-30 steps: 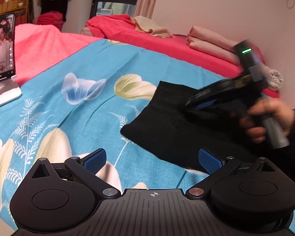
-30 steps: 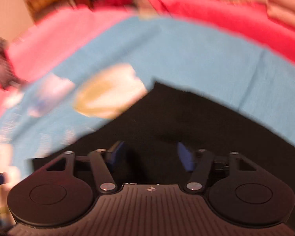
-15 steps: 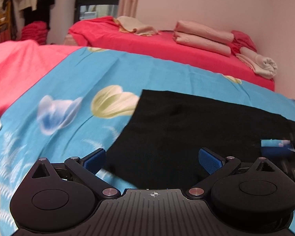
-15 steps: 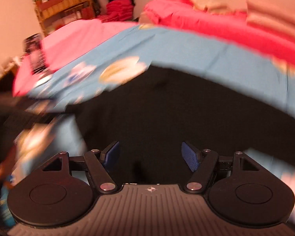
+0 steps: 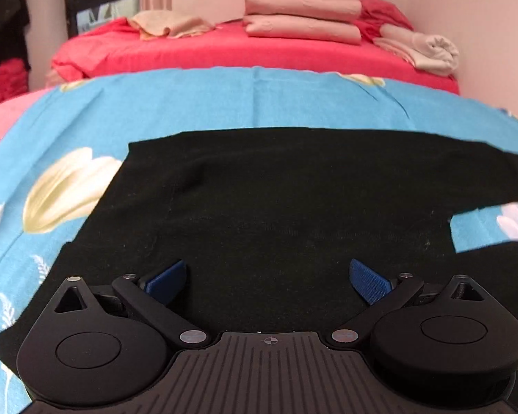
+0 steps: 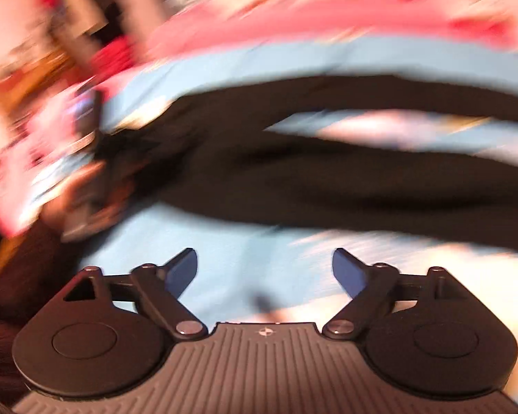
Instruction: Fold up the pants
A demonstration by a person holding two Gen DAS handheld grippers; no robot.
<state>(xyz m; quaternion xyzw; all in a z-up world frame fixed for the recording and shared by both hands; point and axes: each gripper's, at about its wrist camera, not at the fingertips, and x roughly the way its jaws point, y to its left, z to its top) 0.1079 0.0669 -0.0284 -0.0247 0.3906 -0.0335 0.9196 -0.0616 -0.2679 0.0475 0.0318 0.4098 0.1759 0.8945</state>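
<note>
On blue bedspread (image 5: 197,103), black pants (image 5: 276,207) spread flat for folding; my left gripper (image 5: 269,276) released above them, right gripper (image 6: 264,269) just widening, empty.

My right wrist view is motion-smeared; bg unreadable, pants (image 6: 345,186) only a dark streak. Left view: pants (image 5: 276,207) cut off at right edge, near part hidden behind left gripper (image 5: 267,277) body

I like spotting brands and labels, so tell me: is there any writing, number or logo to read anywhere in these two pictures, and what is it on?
No words, brands or numbers can be read.
Only sign: a small crosshair mark, no letters, on the left gripper body, and on the right gripper body.
Black pants: no label visible.
Blue flowered sheet: pattern only, no text.
The right wrist view is too blurred to read anything in the background.
</note>
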